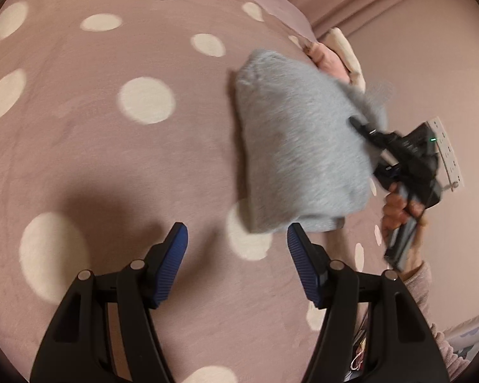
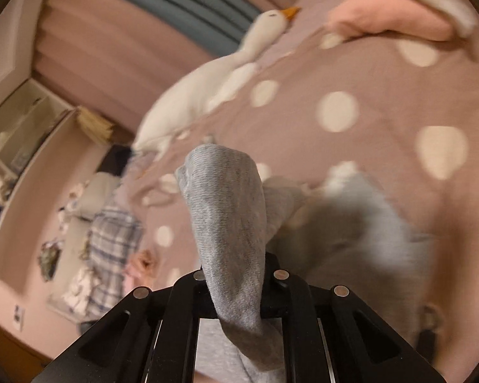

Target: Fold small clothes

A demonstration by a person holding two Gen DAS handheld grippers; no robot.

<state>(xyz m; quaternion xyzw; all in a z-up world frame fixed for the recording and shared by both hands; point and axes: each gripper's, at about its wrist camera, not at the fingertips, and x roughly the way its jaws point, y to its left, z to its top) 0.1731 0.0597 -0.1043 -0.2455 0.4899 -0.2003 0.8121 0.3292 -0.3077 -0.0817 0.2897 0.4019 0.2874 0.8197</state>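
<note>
A small grey knit garment (image 1: 303, 146) hangs in the air over the pink dotted blanket (image 1: 111, 159), pinched at its right edge by my right gripper (image 1: 359, 126). In the right wrist view the grey cloth (image 2: 230, 223) bulges out from between the shut jaws of the right gripper (image 2: 236, 290) and hides the fingertips. My left gripper (image 1: 238, 239) is open and empty, low over the blanket, just below the garment's bottom hem. Both views are blurred by motion.
A white goose plush (image 2: 214, 86) lies on the blanket (image 2: 367, 73). Pink and cream folded cloths (image 2: 392, 19) lie at its far edge, also showing in the left wrist view (image 1: 332, 60). A pile of clothes, one plaid (image 2: 111, 242), lies on the floor beside the bed.
</note>
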